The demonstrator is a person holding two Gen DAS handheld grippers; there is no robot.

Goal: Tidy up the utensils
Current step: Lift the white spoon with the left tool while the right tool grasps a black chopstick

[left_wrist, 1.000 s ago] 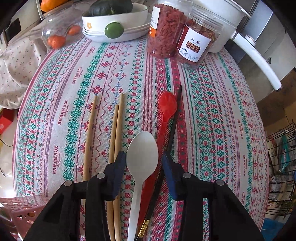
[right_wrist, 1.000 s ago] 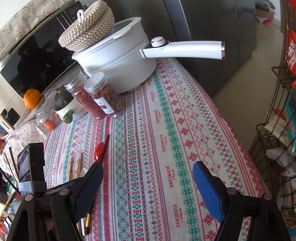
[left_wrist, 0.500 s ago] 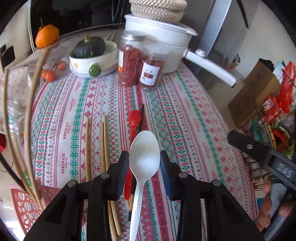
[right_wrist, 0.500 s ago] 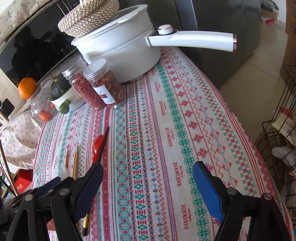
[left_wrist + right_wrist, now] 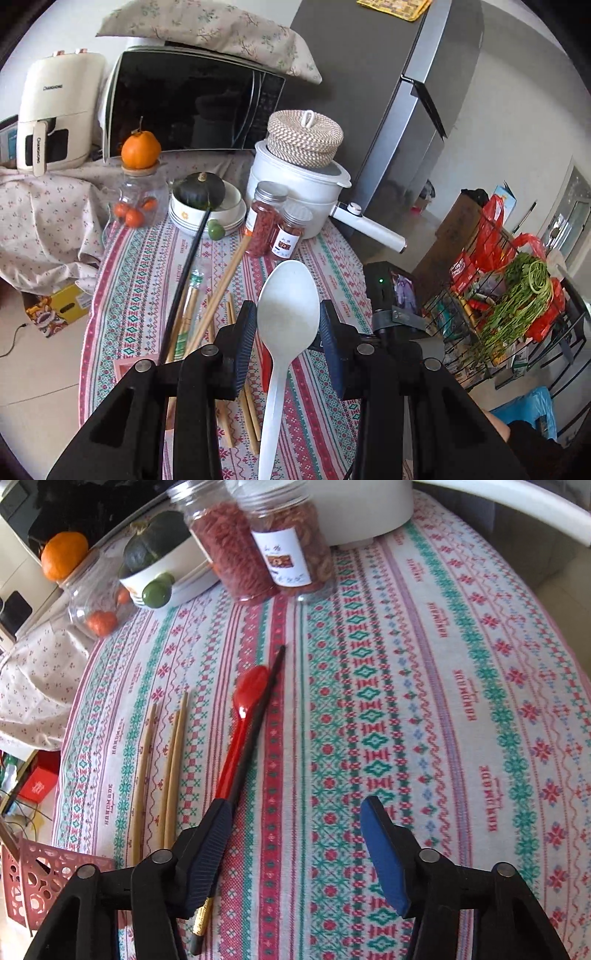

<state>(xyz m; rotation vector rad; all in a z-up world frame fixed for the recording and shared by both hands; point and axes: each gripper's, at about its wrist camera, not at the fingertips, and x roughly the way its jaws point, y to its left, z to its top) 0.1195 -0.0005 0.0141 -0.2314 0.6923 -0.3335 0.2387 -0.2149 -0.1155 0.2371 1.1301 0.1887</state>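
Left wrist view: the left gripper carries the white spoon above the table, its narrow tongs clamped on the handle just behind the bowl, while the right gripper drops toward the red spoon.

The pink holder, already bristling with chopsticks, is the landmark: the white spoon hangs just beside and above it, so I judge the good move is to tip the handle down and lower it into a gap between those sticks. The right tongs are closing with nothing between them; the red spoon and black chopstick lie touching, beyond the loose wooden chopsticks from the holder. Open tablecloth stretches further that way, and the holder stands by the table's edge.
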